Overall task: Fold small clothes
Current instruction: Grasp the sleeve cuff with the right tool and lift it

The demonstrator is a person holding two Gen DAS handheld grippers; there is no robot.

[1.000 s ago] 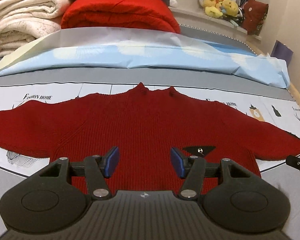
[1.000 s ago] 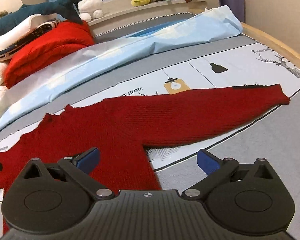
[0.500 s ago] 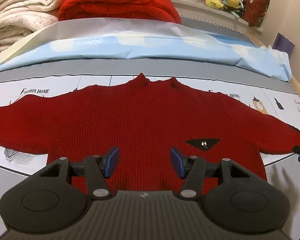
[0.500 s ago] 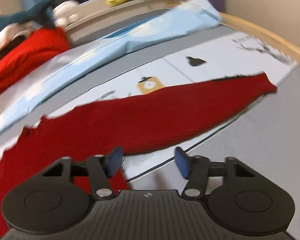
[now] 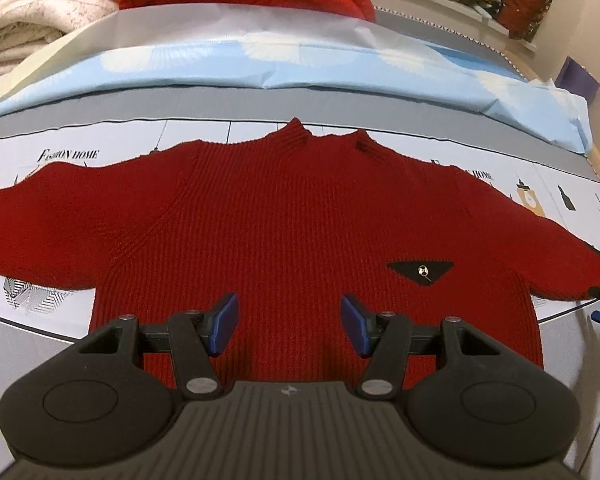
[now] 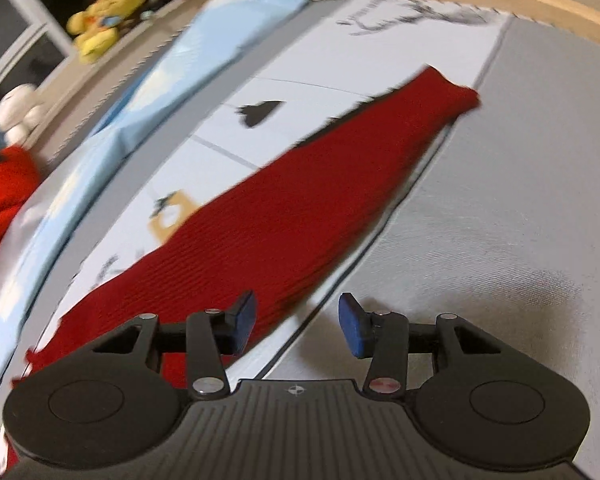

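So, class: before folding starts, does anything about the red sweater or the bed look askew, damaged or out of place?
Nothing stands out. The red sweater lies flat and face up on the printed bedsheet, both sleeves spread sideways, collar away from the left gripper. The right gripper hovers open by the right sleeve.

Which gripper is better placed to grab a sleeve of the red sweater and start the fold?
Right, probably. The right gripper hangs open beside the outstretched sleeve, while the left gripper sits open over the sweater's body.
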